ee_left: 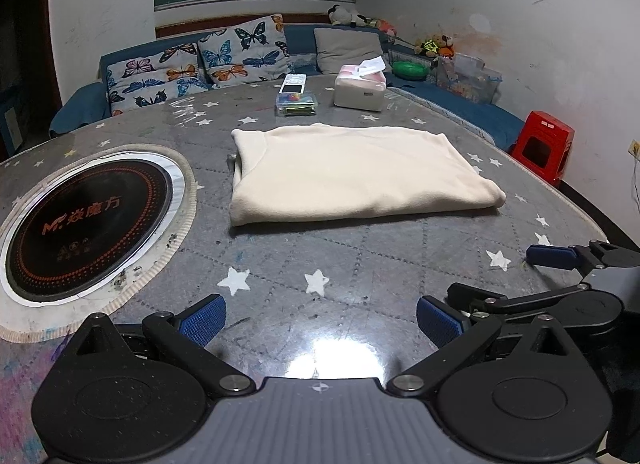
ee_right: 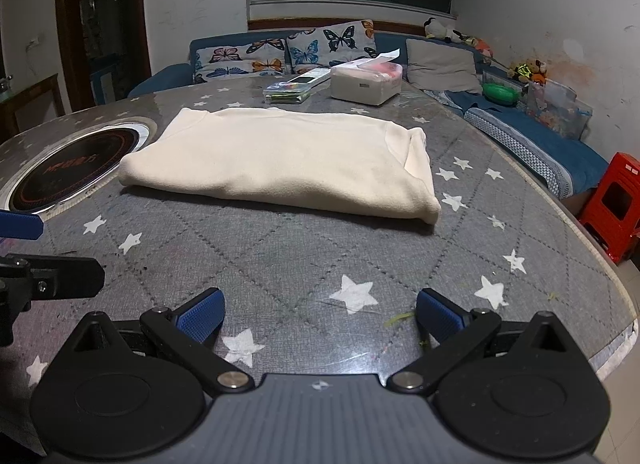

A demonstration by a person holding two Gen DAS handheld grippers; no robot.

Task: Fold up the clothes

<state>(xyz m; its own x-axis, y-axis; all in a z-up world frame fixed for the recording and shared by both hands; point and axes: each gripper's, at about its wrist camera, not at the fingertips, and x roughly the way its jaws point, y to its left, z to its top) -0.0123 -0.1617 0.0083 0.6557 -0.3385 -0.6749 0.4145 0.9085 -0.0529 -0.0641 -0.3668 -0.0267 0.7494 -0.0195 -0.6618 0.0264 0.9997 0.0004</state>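
A cream garment (ee_left: pixel 352 171) (ee_right: pixel 280 159) lies folded into a flat rectangle in the middle of the grey star-patterned table (ee_left: pixel 360 260) (ee_right: pixel 280 248). My left gripper (ee_left: pixel 320 322) hangs open over the table's near side, short of the garment, with nothing between its blue pads. My right gripper (ee_right: pixel 320 316) is also open and empty, a similar distance in front of the garment. In the left wrist view, the right gripper (ee_left: pixel 500 276) shows at the right edge. One blue fingertip (ee_right: pixel 20 223) of the left gripper pokes in at the left of the right wrist view.
A round black induction hob (ee_left: pixel 84 227) (ee_right: pixel 76 167) is set into the table left of the garment. Behind it stand a tissue box (ee_left: pixel 360 87) (ee_right: pixel 366 83) and a clear box with a remote (ee_left: pixel 296 101) (ee_right: pixel 292 89). A blue sofa (ee_left: pixel 460 103), cushions and a red stool (ee_left: pixel 542 147) (ee_right: pixel 614 203) surround the table.
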